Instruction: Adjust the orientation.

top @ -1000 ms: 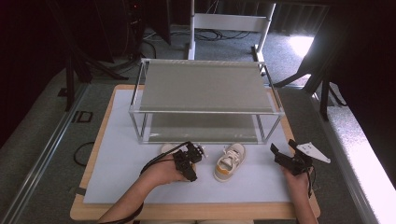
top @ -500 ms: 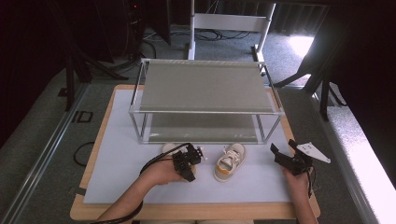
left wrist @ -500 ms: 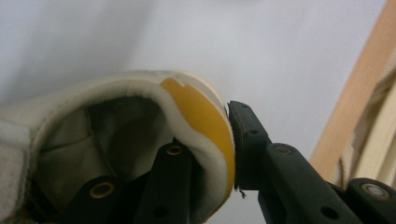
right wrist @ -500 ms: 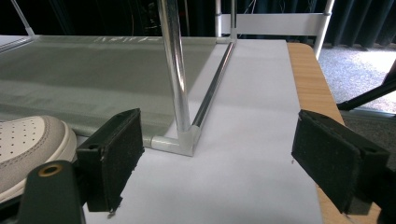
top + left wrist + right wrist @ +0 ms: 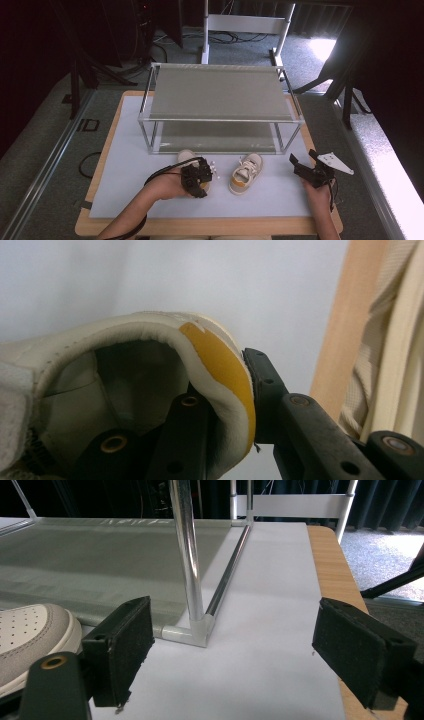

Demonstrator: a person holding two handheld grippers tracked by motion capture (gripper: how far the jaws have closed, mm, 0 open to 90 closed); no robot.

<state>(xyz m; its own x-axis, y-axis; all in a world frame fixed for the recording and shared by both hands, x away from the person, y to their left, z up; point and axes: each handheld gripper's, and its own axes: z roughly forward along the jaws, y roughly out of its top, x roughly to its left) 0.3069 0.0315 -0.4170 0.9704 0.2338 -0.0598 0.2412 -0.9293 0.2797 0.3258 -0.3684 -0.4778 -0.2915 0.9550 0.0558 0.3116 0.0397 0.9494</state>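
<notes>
1. Little has shifted since the earlier frames: left gripper (image 5: 199,175) stays over the left shoe (image 5: 150,390), right gripper (image 5: 310,169) holds its place near the table's right edge.
2. Left gripper: jaws pinching the shoe's yellow heel collar, one inside, one outside.
3. Left shoe: on the white mat (image 5: 125,170), just near of the shelf rack (image 5: 220,92).
4. Right shoe (image 5: 246,172): beside it, untouched.
5. Right gripper: jaws spread wide, empty.
6. Judgement: grip secured; lift to the rack likely next.
</notes>
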